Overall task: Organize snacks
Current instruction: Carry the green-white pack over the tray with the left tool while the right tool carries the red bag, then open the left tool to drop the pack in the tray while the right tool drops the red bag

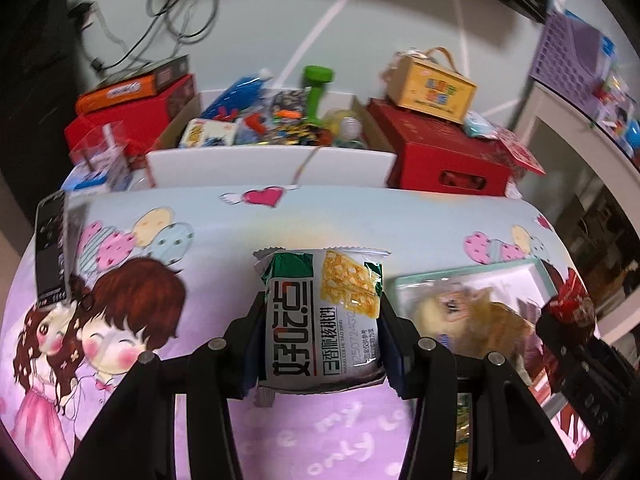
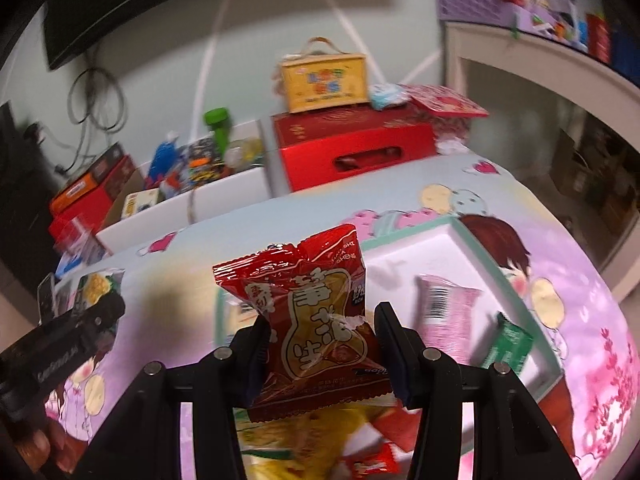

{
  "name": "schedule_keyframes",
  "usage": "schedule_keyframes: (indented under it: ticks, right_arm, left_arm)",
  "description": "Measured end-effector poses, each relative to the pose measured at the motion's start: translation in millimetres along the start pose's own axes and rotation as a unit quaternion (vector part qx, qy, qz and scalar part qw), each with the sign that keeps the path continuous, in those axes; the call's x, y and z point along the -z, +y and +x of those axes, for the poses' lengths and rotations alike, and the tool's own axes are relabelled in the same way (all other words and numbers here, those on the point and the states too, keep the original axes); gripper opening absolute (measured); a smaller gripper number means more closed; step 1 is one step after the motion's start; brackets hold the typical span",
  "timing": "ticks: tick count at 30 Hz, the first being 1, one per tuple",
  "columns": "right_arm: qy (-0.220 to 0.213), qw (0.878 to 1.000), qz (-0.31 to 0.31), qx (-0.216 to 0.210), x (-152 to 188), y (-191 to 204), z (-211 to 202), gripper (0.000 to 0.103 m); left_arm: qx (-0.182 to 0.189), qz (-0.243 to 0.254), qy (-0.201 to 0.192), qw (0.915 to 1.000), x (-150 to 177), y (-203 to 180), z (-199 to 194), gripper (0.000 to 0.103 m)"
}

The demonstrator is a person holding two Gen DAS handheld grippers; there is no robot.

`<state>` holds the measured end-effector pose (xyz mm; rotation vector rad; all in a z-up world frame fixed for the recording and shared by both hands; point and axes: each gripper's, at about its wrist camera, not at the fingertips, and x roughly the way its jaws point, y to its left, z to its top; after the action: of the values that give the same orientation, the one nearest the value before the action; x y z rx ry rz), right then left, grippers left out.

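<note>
While the left wrist view looks over a cartoon-printed cloth (image 1: 224, 236), the left gripper (image 1: 322, 320) is clamped on a white and green walnut cake packet (image 1: 322, 312), held above the cloth. Just to its right lies a teal-rimmed tray (image 1: 540, 268) with snacks inside.

From the right wrist view, the right gripper (image 2: 320, 344) squeezes a red peanut packet (image 2: 316, 332) above the same tray (image 2: 456, 228), where a pink packet (image 2: 444, 304) and a green packet (image 2: 510, 340) rest.
</note>
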<state>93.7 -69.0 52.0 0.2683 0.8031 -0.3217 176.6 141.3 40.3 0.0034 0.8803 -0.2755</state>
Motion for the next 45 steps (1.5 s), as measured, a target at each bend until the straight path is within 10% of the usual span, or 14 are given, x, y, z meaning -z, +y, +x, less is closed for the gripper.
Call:
schedule_keyframes:
  ticks: [18,45]
  right_arm:
    - [0.008,0.994,0.107,0.031,-12,-103,4,0.052]
    - [0.078,0.994,0.07,0.017,2,-86,49,0.053]
  left_arm:
    - [0.056,0.111,0.007,0.9922,7,-108,7,0.052]
    - [0.081,0.158,0.05,0.9829,31,-151,48,0.052]
